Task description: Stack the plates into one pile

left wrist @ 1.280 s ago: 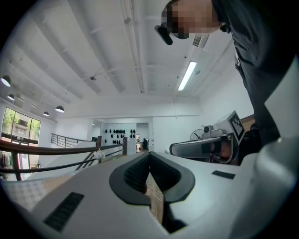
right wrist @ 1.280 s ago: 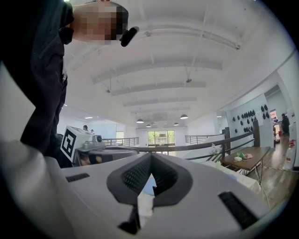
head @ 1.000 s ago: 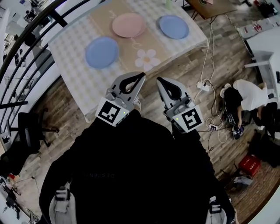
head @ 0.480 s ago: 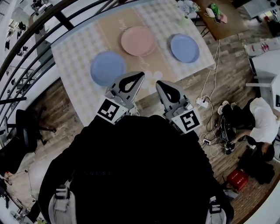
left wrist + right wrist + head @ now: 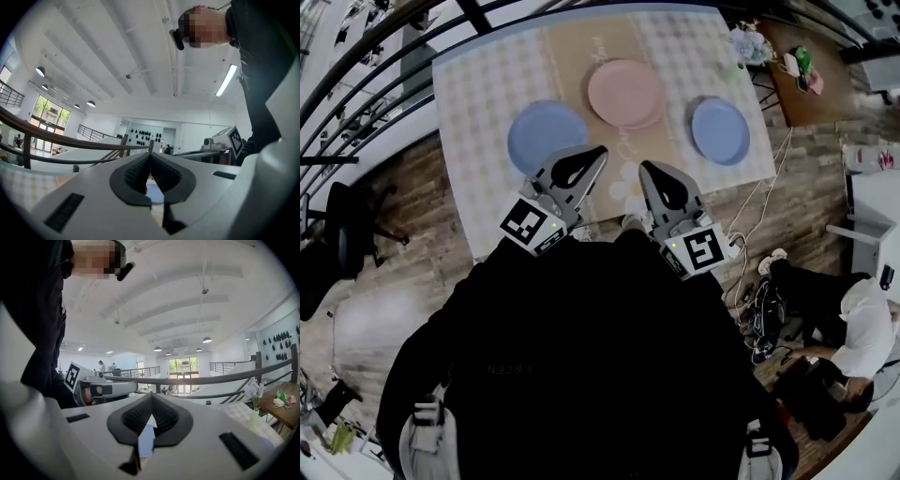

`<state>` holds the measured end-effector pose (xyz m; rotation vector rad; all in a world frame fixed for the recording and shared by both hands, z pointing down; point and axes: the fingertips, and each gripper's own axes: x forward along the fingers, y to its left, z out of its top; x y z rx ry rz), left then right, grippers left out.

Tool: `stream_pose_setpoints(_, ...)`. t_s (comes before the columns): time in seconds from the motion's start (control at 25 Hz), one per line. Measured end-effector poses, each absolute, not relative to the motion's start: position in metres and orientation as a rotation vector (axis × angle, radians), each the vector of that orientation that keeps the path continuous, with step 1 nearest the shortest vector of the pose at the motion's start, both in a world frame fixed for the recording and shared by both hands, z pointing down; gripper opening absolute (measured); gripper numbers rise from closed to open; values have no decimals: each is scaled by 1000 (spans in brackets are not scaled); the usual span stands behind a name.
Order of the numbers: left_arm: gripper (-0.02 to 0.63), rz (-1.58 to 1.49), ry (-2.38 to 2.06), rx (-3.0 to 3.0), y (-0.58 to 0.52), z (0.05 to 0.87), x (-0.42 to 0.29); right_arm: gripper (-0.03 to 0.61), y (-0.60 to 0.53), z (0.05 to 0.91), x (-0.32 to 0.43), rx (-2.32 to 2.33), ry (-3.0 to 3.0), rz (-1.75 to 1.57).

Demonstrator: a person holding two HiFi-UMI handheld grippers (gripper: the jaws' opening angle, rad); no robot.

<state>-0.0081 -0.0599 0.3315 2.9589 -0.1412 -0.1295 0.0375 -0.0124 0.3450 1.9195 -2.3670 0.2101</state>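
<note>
Pale checked tablecloth (image 5: 478, 94) with a plain tan runner (image 5: 572, 56) down its middle. The middle plate (image 5: 625, 94) is pink; the left plate (image 5: 546, 136) and right plate (image 5: 720, 130) are both blue. My left gripper (image 5: 602, 150) and right gripper (image 5: 643, 166) are light grey with black pads and black-and-white square markers. The floor (image 5: 412, 216) is brown wood planks.

Left gripper (image 5: 599, 150): jaws closed tip to tip, nothing between them, pointing forward from the chest. Right gripper (image 5: 644, 166): jaws closed, empty, pointing forward, just beside the left, the two tips slightly apart.
</note>
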Motion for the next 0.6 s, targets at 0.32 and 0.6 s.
stream_pose_setpoints(0.32, 14, -60, -416, 2979, -87, 342, 23, 6, -47, 359, 76, 1741, -2498, 206)
stream_pose_setpoints(0.6, 14, -2, -606, 2960, -114, 352, 63, 18, -81, 390, 138, 1704, -2487, 376)
